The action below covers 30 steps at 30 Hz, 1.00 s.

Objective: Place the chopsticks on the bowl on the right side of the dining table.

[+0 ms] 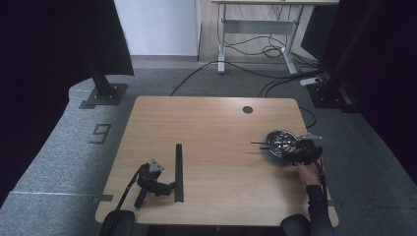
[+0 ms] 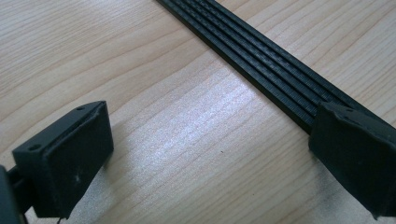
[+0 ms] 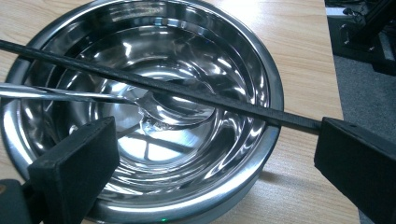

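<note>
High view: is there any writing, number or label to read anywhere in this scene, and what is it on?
"9": a dark mark on the grey floor left of the table; it reads as a nine, though it may be tape.
No other writing can be read: none on the steel bowl, the black ridged strip or either gripper.

The left gripper (image 1: 164,187) lies near the front left corner of the surface, jaws wide apart, no hand on it. The right gripper (image 1: 295,148), held by the right hand (image 1: 309,172) near the right edge, has its jaws wide apart too.
</note>
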Each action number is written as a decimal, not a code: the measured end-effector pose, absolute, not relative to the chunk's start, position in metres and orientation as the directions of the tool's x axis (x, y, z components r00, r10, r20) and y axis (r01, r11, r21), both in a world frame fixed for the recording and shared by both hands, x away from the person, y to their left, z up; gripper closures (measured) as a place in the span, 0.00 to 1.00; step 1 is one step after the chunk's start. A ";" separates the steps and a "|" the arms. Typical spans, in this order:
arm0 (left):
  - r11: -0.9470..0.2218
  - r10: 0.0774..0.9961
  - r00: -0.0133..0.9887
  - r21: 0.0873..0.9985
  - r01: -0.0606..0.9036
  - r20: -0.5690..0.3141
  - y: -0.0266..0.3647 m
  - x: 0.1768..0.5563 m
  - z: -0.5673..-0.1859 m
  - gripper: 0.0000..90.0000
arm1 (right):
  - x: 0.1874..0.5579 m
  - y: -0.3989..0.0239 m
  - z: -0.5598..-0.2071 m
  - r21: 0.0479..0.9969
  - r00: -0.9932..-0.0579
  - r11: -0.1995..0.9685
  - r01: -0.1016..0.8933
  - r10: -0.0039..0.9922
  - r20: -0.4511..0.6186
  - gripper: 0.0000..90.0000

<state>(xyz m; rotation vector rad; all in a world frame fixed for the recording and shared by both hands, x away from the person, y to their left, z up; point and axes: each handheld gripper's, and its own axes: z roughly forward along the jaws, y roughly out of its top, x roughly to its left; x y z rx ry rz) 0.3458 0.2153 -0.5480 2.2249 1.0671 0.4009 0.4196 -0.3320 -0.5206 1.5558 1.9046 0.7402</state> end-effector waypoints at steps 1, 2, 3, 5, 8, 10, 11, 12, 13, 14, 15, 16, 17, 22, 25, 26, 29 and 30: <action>-0.473 0.780 0.625 0.656 0.588 0.001 0.215 0.346 -0.548 0.00 | 0.420 -0.332 -0.521 0.722 -0.164 0.170 0.671 0.983 -0.079 0.00; -0.473 0.780 0.625 0.656 0.588 0.001 0.215 0.346 -0.548 0.00 | 0.420 -0.333 -0.521 0.721 -0.164 0.170 0.672 0.983 -0.079 0.00; -0.473 0.780 0.625 0.656 0.588 0.001 0.215 0.346 -0.548 0.00 | 0.420 -0.333 -0.521 0.720 -0.163 0.170 0.673 0.983 -0.080 0.00; -0.473 0.780 0.625 0.656 0.588 0.001 0.215 0.346 -0.548 0.00 | 0.420 -0.334 -0.521 0.719 -0.160 0.168 0.675 0.984 -0.079 0.00; -0.473 0.780 0.625 0.656 0.588 0.002 0.215 0.346 -0.548 0.00 | 0.421 -0.334 -0.522 0.718 -0.159 0.166 0.677 0.984 -0.078 0.00; -0.473 0.780 0.626 0.656 0.588 0.002 0.215 0.346 -0.548 0.00 | 0.421 -0.334 -0.522 0.717 -0.159 0.167 0.676 0.984 -0.079 0.00; -0.473 0.780 0.625 0.656 0.588 0.001 0.215 0.346 -0.548 0.00 | 0.421 -0.334 -0.522 0.718 -0.159 0.167 0.676 0.984 -0.080 0.00; -0.473 0.780 0.625 0.656 0.588 0.002 0.215 0.346 -0.548 0.00 | 0.421 -0.334 -0.522 0.719 -0.158 0.169 0.675 0.984 -0.083 0.00; -0.473 0.780 0.626 0.656 0.588 0.002 0.215 0.346 -0.548 0.00 | 0.421 -0.334 -0.522 0.720 -0.157 0.170 0.673 0.984 -0.085 0.00; -0.473 0.780 0.625 0.656 0.588 0.002 0.215 0.346 -0.548 0.00 | 0.420 -0.335 -0.521 0.722 -0.158 0.170 0.671 0.984 -0.084 0.00; -0.473 0.780 0.626 0.656 0.588 0.002 0.215 0.346 -0.548 0.00 | 0.420 -0.335 -0.520 0.723 -0.158 0.168 0.670 0.984 -0.083 0.00; -0.473 0.780 0.626 0.656 0.588 0.002 0.215 0.346 -0.548 0.00 | 0.419 -0.336 -0.519 0.725 -0.156 0.166 0.668 0.984 -0.082 0.00; -0.473 0.780 0.625 0.656 0.588 0.002 0.215 0.346 -0.548 0.00 | 0.419 -0.336 -0.518 0.727 -0.155 0.165 0.666 0.985 -0.081 0.00; -0.473 0.780 0.625 0.656 0.588 0.002 0.215 0.346 -0.548 0.00 | 0.416 -0.336 -0.515 0.734 -0.162 0.167 0.659 0.984 -0.078 0.00; -0.473 0.780 0.626 0.656 0.588 0.002 0.215 0.346 -0.548 0.00 | 0.416 -0.335 -0.514 0.734 -0.168 0.171 0.657 0.983 -0.079 0.00; -0.473 0.780 0.626 0.656 0.588 0.002 0.215 0.346 -0.548 0.00 | 0.415 -0.334 -0.514 0.734 -0.171 0.172 0.657 0.982 -0.078 0.00; -0.472 0.780 0.625 0.656 0.589 0.001 0.215 0.346 -0.548 0.00 | 0.412 -0.333 -0.511 0.738 -0.179 0.175 0.652 0.981 -0.074 0.00; -0.473 0.780 0.625 0.656 0.588 0.001 0.215 0.346 -0.548 0.00 | 0.411 -0.333 -0.510 0.740 -0.185 0.181 0.648 0.980 -0.078 0.00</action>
